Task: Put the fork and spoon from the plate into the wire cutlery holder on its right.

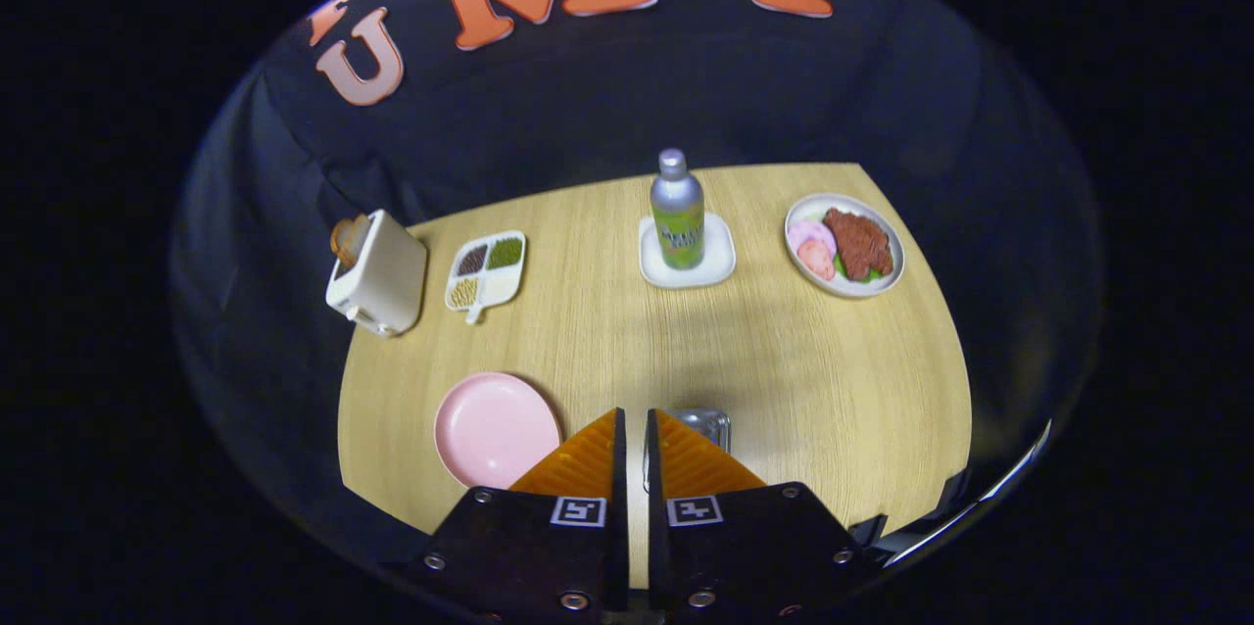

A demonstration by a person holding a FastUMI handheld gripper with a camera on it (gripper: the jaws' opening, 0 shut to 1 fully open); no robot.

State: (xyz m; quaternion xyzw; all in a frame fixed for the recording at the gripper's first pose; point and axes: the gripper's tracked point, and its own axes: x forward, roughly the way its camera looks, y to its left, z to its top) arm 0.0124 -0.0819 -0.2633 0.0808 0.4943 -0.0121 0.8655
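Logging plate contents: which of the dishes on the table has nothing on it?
The pink plate, beside the gripper with its nearly closed fingers; the other dishes hold a bottle, food or beans.

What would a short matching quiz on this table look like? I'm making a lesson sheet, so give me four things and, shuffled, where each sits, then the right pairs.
Things
1. toaster
2. bottle
3. pink plate
4. wire holder

Places
A. on a white square dish at the middle of the table
B. just beyond the claw's nearly closed fingers
C. beside the four-part tray of beans, at the table's edge
D. bare, next to the left finger

Pairs: 1-C, 2-A, 3-D, 4-B
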